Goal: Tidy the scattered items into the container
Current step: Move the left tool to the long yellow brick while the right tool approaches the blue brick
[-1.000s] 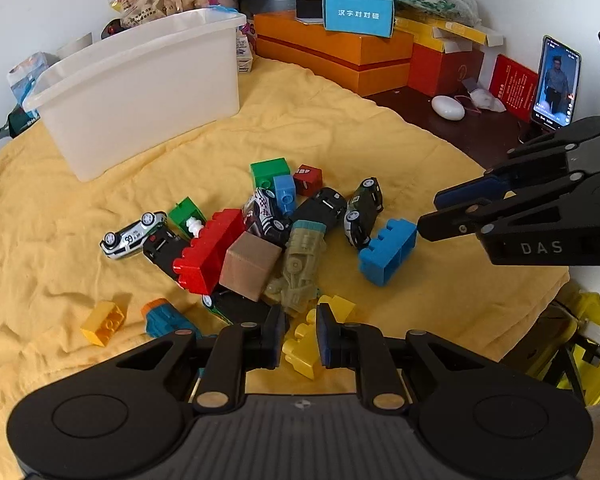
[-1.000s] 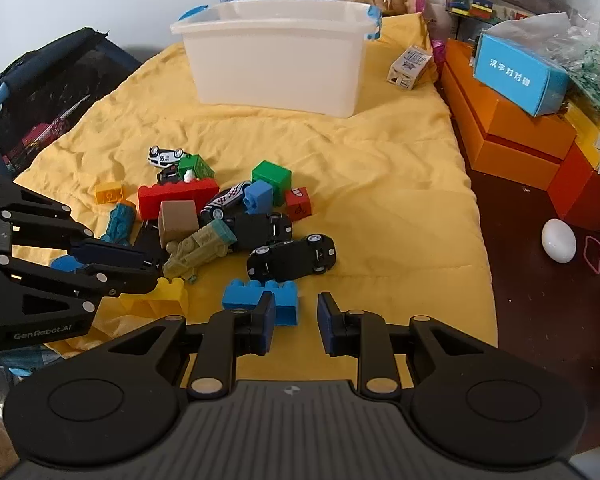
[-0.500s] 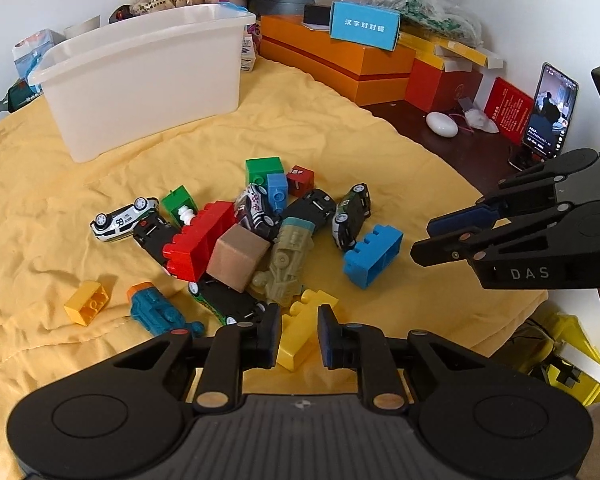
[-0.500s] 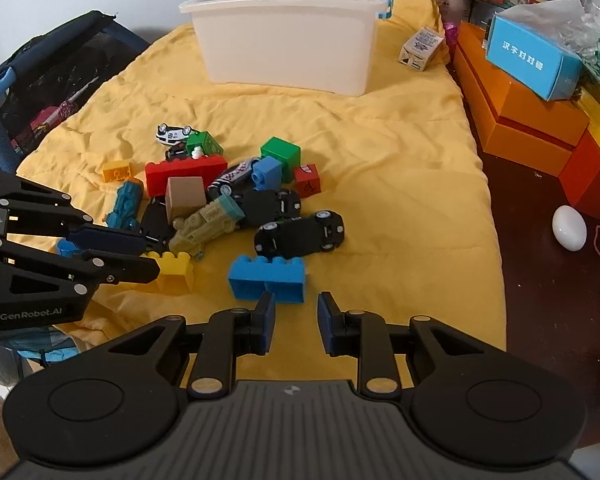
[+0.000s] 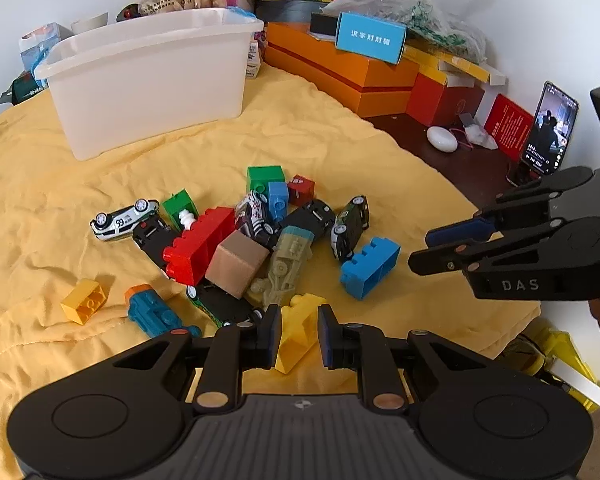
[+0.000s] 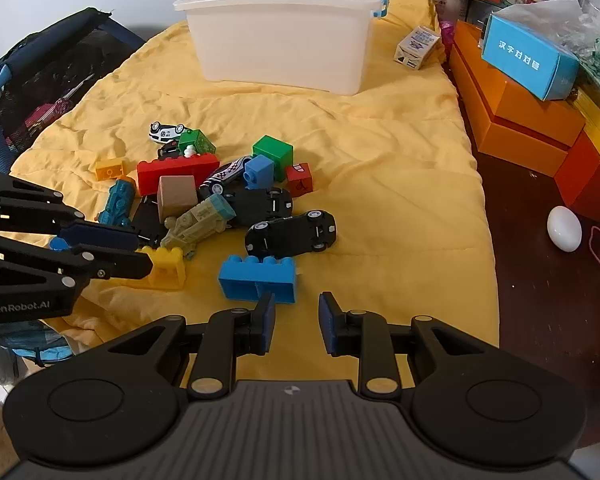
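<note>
Toys lie heaped mid-cloth, none in the bin yet; bin sits well apart at the far edge. I've got the left tool narrow-gapped but empty, its fingers either side of the yellow block, lined up for a pinch, I judge. Right tool likewise parted and empty, just short of the blue brick, left finger overlapping its near edge. Both low, near the pile's front, each aimed at its own piece.
</note>
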Demonstrator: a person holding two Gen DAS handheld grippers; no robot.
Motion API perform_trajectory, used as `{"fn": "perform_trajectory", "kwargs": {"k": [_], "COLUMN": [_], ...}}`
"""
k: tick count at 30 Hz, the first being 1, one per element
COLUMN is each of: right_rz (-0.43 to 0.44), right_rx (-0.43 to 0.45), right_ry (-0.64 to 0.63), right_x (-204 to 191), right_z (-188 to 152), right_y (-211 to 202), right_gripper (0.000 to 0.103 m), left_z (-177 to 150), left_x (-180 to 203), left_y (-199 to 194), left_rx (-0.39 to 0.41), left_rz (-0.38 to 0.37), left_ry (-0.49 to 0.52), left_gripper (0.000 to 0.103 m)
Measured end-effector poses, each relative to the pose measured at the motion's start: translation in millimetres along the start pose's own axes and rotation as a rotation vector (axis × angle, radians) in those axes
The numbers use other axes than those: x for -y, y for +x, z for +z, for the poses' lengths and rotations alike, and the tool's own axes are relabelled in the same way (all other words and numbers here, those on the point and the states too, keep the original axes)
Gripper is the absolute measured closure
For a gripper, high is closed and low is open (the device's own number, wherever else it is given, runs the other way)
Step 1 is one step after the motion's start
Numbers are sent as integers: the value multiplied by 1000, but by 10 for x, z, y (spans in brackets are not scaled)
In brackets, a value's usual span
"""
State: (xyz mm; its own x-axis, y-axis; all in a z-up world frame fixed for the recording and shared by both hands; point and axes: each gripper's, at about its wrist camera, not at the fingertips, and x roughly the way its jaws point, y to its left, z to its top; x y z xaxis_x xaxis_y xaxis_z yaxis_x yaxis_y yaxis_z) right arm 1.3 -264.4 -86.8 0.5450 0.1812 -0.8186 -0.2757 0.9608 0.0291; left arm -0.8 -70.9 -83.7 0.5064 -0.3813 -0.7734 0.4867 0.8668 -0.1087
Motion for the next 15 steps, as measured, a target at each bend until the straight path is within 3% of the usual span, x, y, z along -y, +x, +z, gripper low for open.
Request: {"fn": "perform_trajectory", "kwargs": {"k": [15], "right_rz": [-14], "right_rx": [14], "right_ry": [17], "right_x": [-6], "right_z": [6], "right_y": [-18], "right_gripper": [75], "left_z": [-40], "left_x": [-68], "left_y": [-157], "left_rx": [20], "left_rz": [-5], "left_ry": [-16], "left_gripper": [80]}}
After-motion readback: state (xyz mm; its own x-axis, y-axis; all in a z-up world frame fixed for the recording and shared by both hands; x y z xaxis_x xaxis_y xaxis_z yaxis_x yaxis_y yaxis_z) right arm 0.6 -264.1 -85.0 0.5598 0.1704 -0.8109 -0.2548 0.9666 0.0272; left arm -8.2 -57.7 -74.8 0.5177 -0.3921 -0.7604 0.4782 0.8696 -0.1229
